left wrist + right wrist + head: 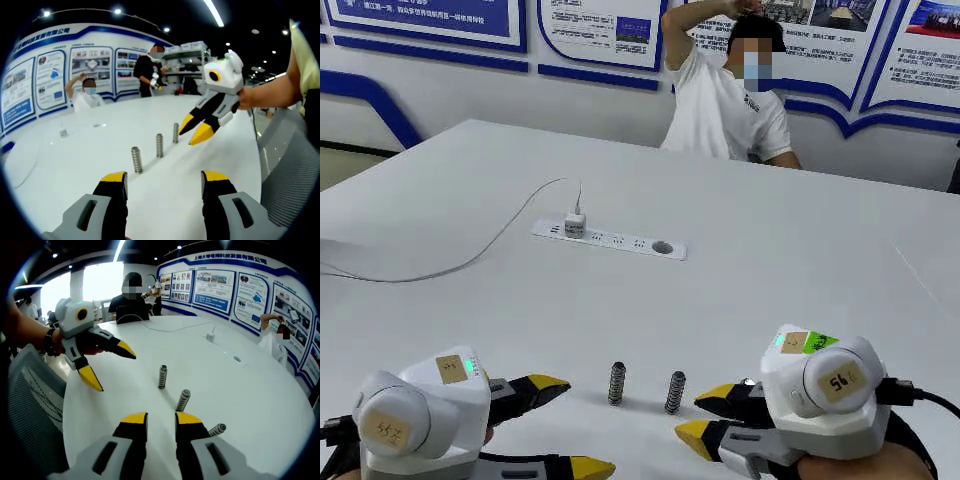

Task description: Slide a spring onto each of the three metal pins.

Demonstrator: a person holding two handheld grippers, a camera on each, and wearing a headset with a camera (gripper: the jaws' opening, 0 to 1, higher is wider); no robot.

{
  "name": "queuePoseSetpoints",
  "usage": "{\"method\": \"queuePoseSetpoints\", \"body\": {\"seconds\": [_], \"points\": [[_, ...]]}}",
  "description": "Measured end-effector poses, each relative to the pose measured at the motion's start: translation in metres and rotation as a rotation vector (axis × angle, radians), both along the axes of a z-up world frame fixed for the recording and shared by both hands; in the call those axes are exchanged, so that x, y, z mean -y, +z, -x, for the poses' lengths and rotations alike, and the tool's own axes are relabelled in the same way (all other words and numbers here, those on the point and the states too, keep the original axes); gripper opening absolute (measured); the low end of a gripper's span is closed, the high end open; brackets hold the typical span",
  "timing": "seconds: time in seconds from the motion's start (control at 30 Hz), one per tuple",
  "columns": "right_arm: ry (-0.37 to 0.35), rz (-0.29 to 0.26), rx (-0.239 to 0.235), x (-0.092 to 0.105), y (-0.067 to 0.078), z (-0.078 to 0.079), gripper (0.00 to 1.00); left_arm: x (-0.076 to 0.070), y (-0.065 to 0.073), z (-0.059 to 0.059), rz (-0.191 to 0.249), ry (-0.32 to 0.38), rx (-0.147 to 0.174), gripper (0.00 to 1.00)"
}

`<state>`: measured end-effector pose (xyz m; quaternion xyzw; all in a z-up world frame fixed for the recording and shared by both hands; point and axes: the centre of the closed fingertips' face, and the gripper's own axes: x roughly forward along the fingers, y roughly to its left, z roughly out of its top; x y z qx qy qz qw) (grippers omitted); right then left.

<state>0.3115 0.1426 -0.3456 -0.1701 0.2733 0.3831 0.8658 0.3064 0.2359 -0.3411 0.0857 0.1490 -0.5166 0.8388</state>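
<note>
Now my left gripper is wide open, low in the frame. My right gripper is open a little, near three springs.

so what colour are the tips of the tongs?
Yellow tips, black behind them; clearest in the left gripper view.

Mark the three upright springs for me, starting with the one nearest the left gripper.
Near spring [136,160]: left gripper view, middle of its coil.
Middle spring [159,145]: left gripper view, middle of its coil.
Far spring [175,133]: left gripper view, middle of its coil.
</note>
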Motion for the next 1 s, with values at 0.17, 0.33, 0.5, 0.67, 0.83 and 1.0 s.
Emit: {"method": "queuePoseSetpoints", "body": {"seconds": [0.17, 0.33, 0.5, 0.67, 0.83, 1.0], "points": [[-0.027, -0.003, -0.001, 0.012, -0.001, 0.002, 0.23, 0.001, 0.0, 0.0, -0.001, -0.001, 0.0, 0.61], [-0.049, -0.002, 0.0, 0.023, 0.0, 0.005, 0.23, 0.002, 0.0, 0.001, -0.001, -0.003, -0.001, 0.61], [-0.067, -0.009, 0.001, 0.031, 0.002, 0.006, 0.23, 0.002, -0.001, 0.001, -0.004, -0.003, -0.002, 0.61], [-0.089, -0.01, 0.001, 0.04, 0.002, 0.006, 0.24, 0.002, 0.0, 0.002, -0.005, -0.003, -0.004, 0.61], [-0.102, -0.01, 0.0, 0.047, 0.001, 0.008, 0.25, 0.002, 0.0, 0.002, -0.005, -0.001, -0.005, 0.62], [-0.117, -0.01, 0.003, 0.054, 0.001, 0.008, 0.28, 0.001, -0.002, 0.001, -0.004, 0.0, -0.007, 0.62]]}}
